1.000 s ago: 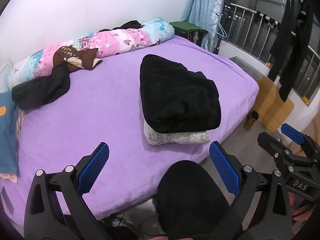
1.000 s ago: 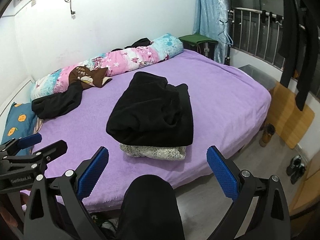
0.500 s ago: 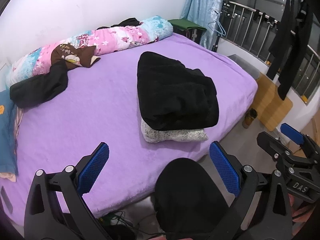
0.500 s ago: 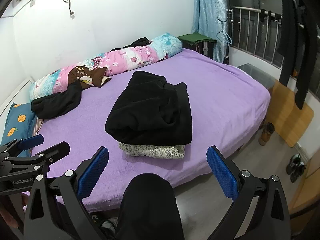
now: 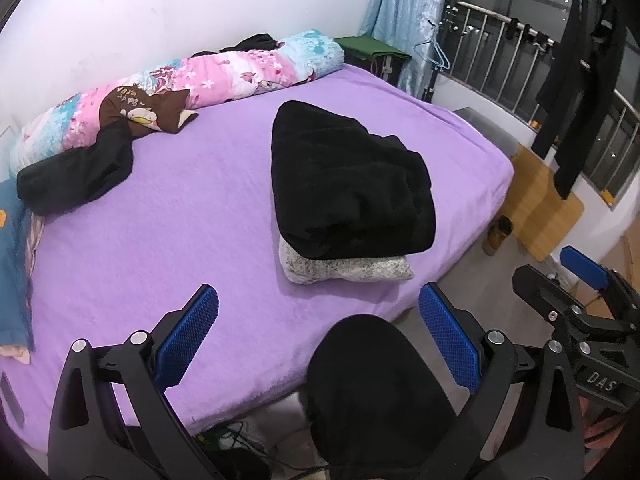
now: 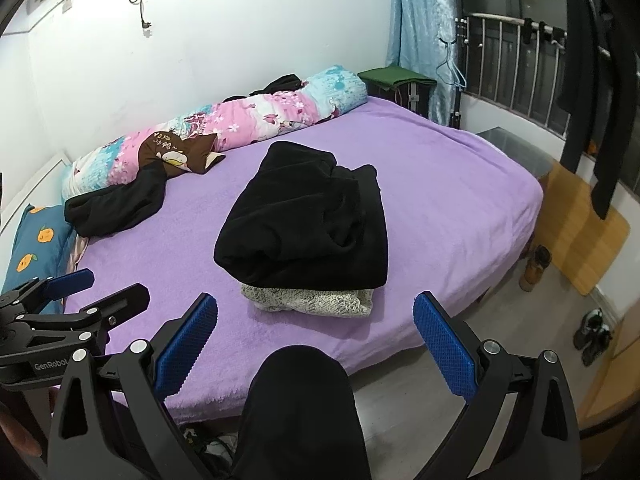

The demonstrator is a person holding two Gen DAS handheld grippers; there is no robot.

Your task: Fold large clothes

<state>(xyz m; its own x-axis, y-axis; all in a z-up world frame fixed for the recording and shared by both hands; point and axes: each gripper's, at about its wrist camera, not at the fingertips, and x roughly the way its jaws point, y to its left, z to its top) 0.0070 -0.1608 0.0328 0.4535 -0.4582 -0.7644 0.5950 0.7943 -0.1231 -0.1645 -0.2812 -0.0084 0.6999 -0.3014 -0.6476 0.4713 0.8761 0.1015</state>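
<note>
Both the left gripper (image 5: 318,336) and right gripper (image 6: 316,340) gape empty while the folded black garment (image 6: 308,224), soft, bulky, best pinched at corners, lies at twelve o'clock atop a speckled one (image 6: 312,302).

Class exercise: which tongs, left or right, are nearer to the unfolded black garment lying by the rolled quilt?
Left, by a small margin. The left tongs sit on the side of the black garment; the right tongs sit beside them, farther from it. Both are open and off the bed.

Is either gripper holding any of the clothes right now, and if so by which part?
Nothing is held. The left gripper and right gripper are both open, away from the folded black garment.
</note>
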